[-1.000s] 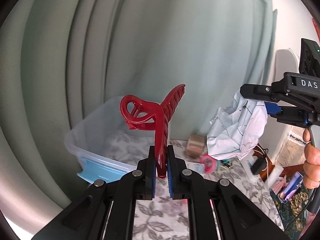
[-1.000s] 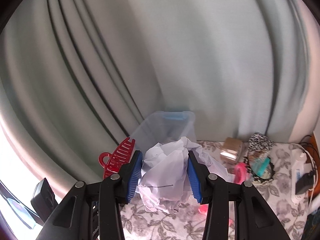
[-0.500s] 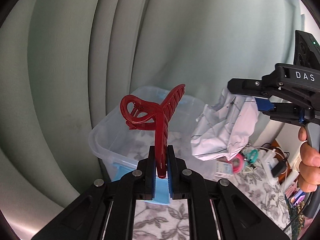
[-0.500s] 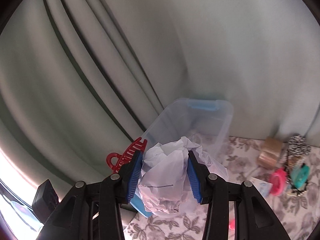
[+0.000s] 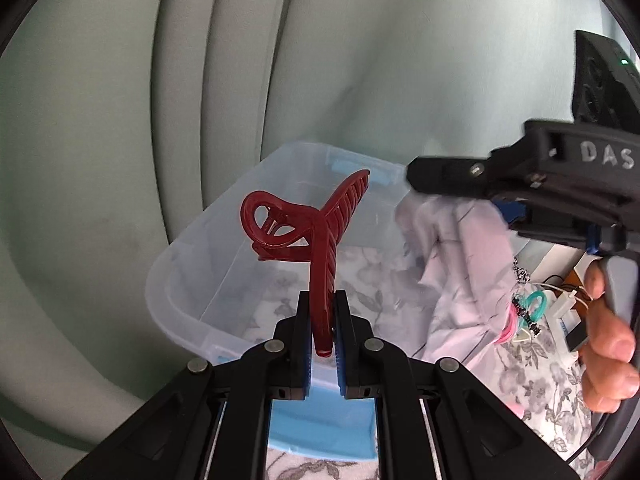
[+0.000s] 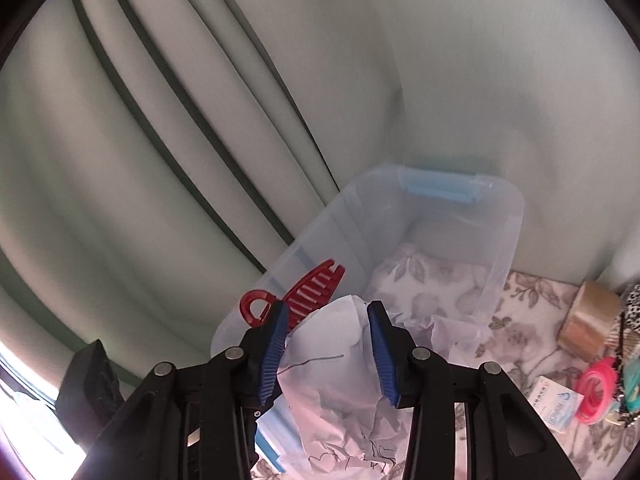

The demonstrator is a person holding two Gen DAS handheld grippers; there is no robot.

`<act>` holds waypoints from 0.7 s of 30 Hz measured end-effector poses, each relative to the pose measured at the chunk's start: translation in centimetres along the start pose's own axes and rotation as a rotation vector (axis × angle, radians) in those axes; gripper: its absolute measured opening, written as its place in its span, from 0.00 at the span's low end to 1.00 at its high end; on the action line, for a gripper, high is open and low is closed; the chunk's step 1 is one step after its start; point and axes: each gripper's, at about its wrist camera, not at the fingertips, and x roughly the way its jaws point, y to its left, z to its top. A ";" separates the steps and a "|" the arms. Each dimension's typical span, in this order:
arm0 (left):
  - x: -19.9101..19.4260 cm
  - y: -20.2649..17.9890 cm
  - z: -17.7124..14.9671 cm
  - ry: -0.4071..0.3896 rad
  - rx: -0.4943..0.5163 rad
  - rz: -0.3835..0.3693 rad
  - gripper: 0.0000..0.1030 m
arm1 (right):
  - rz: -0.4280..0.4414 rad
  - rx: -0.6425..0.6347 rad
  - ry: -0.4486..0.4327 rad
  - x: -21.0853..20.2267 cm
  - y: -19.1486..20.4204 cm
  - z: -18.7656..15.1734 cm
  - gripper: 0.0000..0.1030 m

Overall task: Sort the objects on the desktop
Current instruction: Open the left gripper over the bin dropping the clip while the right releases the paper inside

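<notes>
My left gripper (image 5: 322, 332) is shut on a dark red hair claw clip (image 5: 316, 236), held upright just above the near rim of a clear plastic bin (image 5: 188, 276) with blue handles. My right gripper (image 6: 328, 354) is shut on a crumpled sheet of white paper (image 6: 332, 392) and hangs over the near edge of the same bin (image 6: 500, 248). The clip shows in the right wrist view (image 6: 308, 296) at the left of the paper. The right gripper and the paper (image 5: 460, 280) show at the right of the left wrist view.
The bin stands on a floral tablecloth (image 6: 516, 320) against a pale green curtain (image 6: 280, 80). To its right lie a roll of brown tape (image 6: 588, 316), pink hair ties (image 6: 596, 384), a teal clip (image 5: 534, 304) and a small card (image 6: 556, 400).
Both grippers have moved toward the bin with their loads. The bin now looks larger and lies right under the clip and the paper.
</notes>
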 end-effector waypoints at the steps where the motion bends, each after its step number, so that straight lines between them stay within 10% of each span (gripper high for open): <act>1: 0.1 -0.1 0.1 0.001 0.001 -0.004 0.09 | 0.004 0.003 0.007 0.4 -0.2 -0.1 0.42; 21: -1.2 -1.2 0.5 0.036 -0.009 -0.007 0.10 | 0.005 -0.029 0.006 3.1 -1.0 -0.6 0.57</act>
